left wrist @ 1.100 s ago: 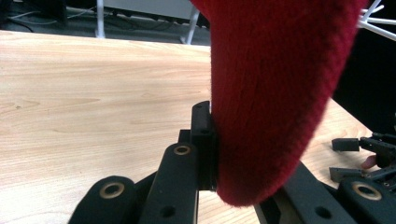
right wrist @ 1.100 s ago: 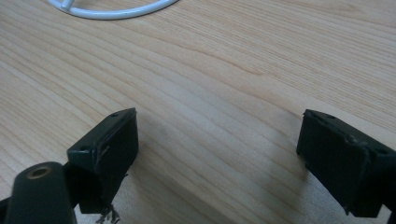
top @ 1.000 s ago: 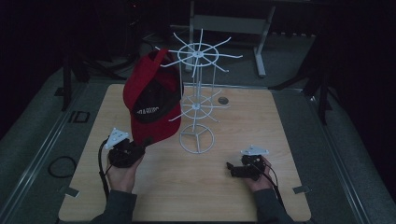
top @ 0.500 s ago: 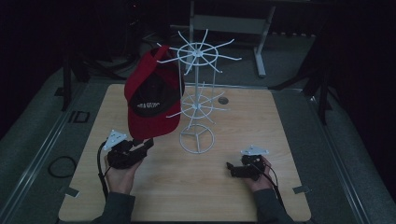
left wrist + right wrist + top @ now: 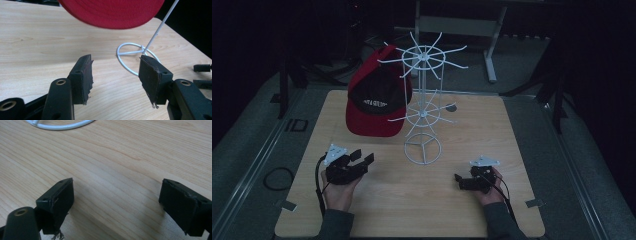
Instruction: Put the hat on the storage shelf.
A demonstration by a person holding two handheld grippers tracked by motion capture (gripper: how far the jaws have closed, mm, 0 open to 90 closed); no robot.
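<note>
Red cap (image 5: 374, 102) hanging on rack (image 5: 424, 107), beyond empty, spread left claw (image 5: 362, 159)

Left black two-jaw handheld gripper (image 5: 360, 159) at 7 o'clock of the high view is wearing a grey three-cornered plate (image 5: 335, 153) on top; a black cable (image 5: 318, 185) is looping from it beside a dark grey-green sleeve (image 5: 333, 224). In the left gripper view its worn, fraying flat black pads (image 5: 83, 78) are showing reddish inner faces and brass-ringed screw holes (image 5: 60, 82). Right black two-jaw handheld gripper (image 5: 459, 181) at 5 o'clock is carrying the same grey plate (image 5: 484, 161) and cable (image 5: 507, 196); its chunky pads (image 5: 58, 201) are fraying too.
</note>
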